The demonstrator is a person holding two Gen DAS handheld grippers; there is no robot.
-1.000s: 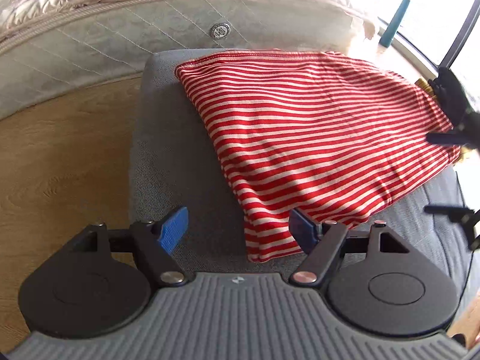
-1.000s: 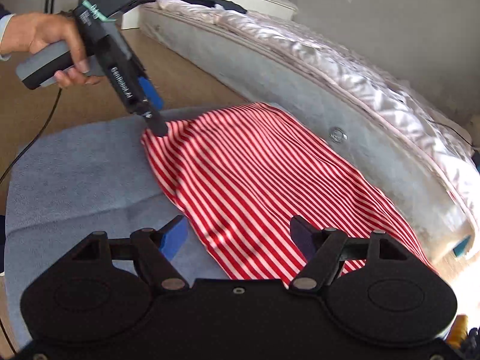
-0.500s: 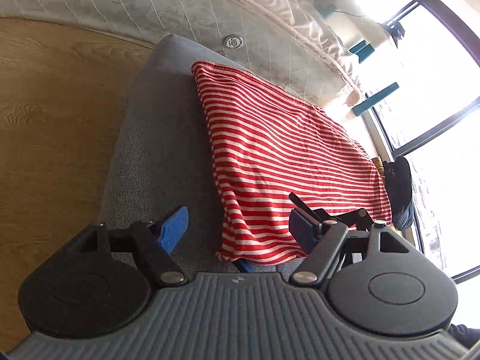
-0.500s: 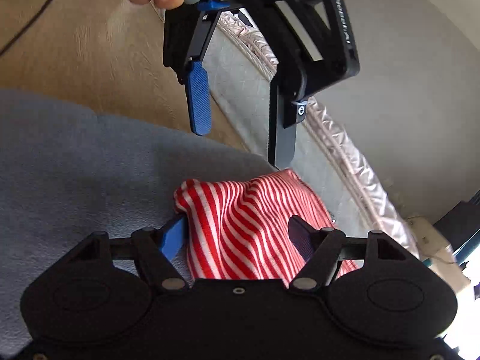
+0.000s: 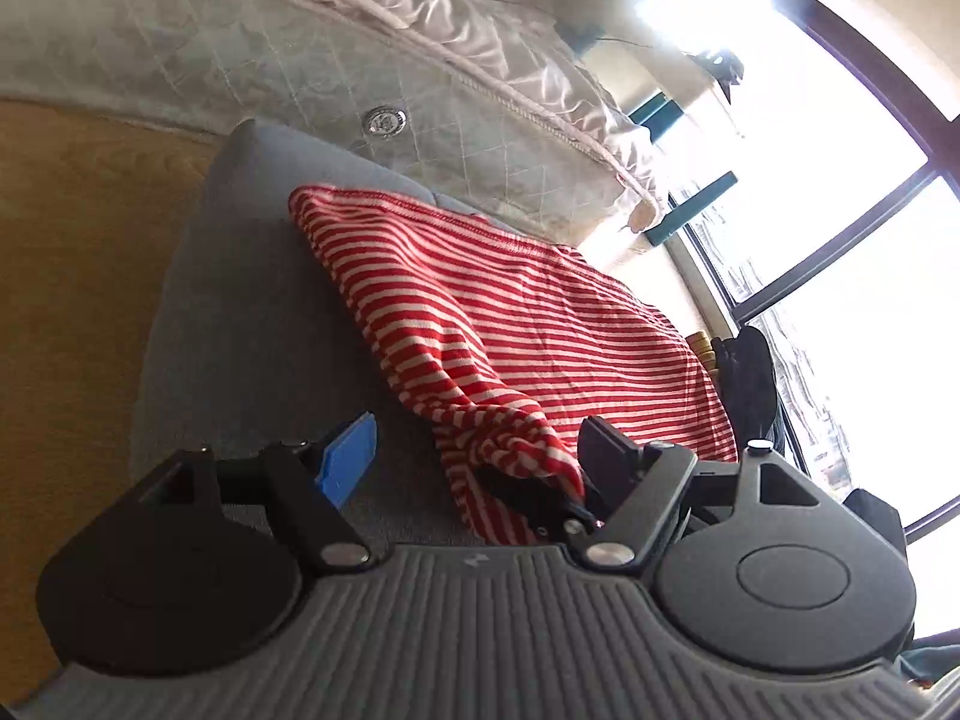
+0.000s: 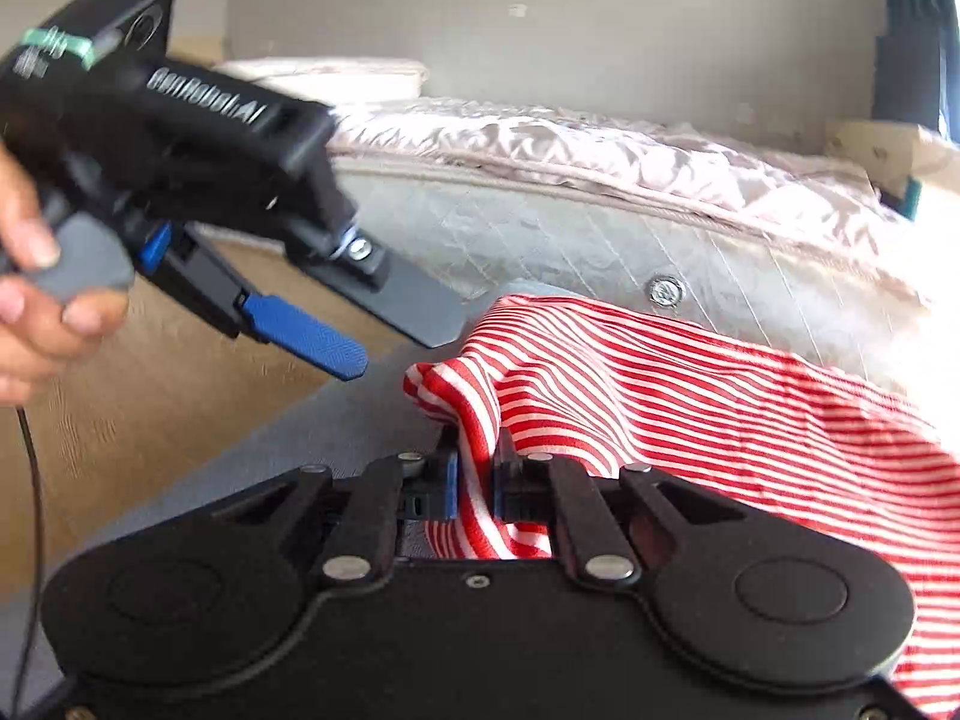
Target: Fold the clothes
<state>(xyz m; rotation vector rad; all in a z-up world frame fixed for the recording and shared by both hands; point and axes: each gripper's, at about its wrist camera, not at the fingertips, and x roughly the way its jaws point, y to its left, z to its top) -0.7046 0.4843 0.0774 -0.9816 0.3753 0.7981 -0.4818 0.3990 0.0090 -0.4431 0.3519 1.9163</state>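
Nearest, the right gripper (image 6: 474, 489) has its fingers closed on a bunched corner of the red-and-white striped garment (image 6: 690, 396), raised a little off the grey worktop (image 5: 252, 324). Just left, the left gripper (image 6: 384, 330) hovers, fingers spread and empty. The garment lies across the worktop, with the mattress (image 5: 252, 48) beyond.

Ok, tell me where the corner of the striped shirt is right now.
In the right wrist view it sits low and central, pinched in the shut right gripper above the grey cushion; the striped shirt trails right toward the mattress.
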